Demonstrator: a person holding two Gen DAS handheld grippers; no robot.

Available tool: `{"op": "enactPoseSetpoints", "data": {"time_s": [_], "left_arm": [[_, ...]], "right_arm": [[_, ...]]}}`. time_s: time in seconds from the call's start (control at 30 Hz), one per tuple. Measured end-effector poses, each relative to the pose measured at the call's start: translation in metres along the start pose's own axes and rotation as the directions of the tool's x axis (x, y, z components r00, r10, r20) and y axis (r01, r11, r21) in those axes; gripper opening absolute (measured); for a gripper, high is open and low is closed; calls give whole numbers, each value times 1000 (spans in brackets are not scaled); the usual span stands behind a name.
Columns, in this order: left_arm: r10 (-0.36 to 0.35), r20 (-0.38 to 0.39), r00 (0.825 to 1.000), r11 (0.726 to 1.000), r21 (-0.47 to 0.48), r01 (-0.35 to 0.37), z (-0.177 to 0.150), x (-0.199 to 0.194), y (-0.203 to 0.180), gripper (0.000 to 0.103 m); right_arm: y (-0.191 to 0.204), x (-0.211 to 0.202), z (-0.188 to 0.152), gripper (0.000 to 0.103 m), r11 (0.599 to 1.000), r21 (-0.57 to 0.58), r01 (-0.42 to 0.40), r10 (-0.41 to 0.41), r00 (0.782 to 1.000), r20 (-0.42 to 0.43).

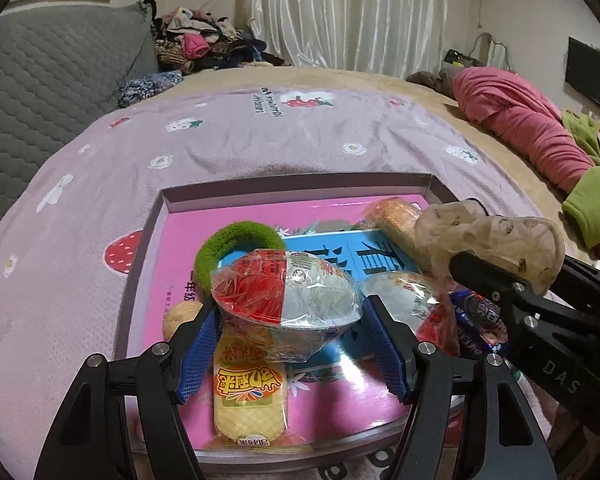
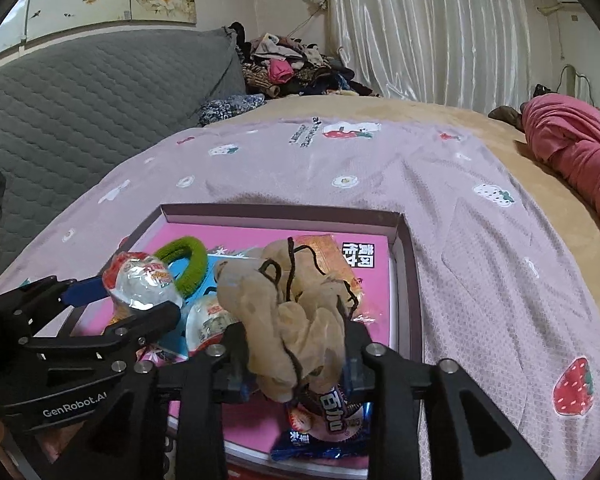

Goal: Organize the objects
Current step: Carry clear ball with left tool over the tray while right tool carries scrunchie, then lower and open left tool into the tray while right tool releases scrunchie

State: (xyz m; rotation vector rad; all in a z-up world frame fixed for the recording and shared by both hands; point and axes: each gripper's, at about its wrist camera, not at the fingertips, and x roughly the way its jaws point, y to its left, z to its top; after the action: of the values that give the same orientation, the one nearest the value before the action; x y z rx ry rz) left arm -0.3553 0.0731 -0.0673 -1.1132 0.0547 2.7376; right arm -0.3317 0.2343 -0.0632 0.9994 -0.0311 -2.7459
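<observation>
Shallow box point(image 1: 284, 188) holds book, green hair tie point(image 1: 236, 236), wrapped snacks, maybe more

Green hair tie point(image 1: 236, 240), pink book point(image 1: 188, 232) (strawberry-print lilac blanket point(image 1: 220, 140) beneath)

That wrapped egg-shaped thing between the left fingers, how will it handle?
The egg is rounded, so it will probably roll if set down loose. Its glossy crinkled wrap looks slippery against the blue fingers. It likely has a light, hollow shell, so squeeze gently.
</observation>
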Motion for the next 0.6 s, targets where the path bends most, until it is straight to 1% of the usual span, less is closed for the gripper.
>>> {"op": "enactPoseSetpoints", "data": {"time_s": [0.03, 0.07, 0.27, 0.4, 0.47, 0.6], "left_arm": [[7, 6, 1000, 1000, 3, -7, 0, -1, 1, 72], [15, 8, 1000, 1000, 2, -15, 0, -1, 2, 72], [20, 8, 1000, 1000, -7, -20, -2, -4, 10, 73], [14, 2, 1000, 1000, -10, -14, -2, -4, 12, 73], [16, 1, 1000, 1000, -11, -16, -2, -5, 12, 74], [29, 1, 1000, 1000, 1, -29, -3, -7, 11, 77]], "right_arm": [[0, 0, 0, 38, 1000, 1, -4, 4, 1000, -2], [0, -1, 0, 44, 1000, 0, -2, 2, 1000, 2], [6, -4, 1, 60, 1000, -19, 16, -16, 1000, 9], [7, -4, 1, 61, 1000, -24, 17, -17, 1000, 9], [9, -5, 1, 65, 999, -32, 28, -27, 1000, 11], [10, -8, 2, 67, 999, -34, 32, -32, 999, 20]]}}
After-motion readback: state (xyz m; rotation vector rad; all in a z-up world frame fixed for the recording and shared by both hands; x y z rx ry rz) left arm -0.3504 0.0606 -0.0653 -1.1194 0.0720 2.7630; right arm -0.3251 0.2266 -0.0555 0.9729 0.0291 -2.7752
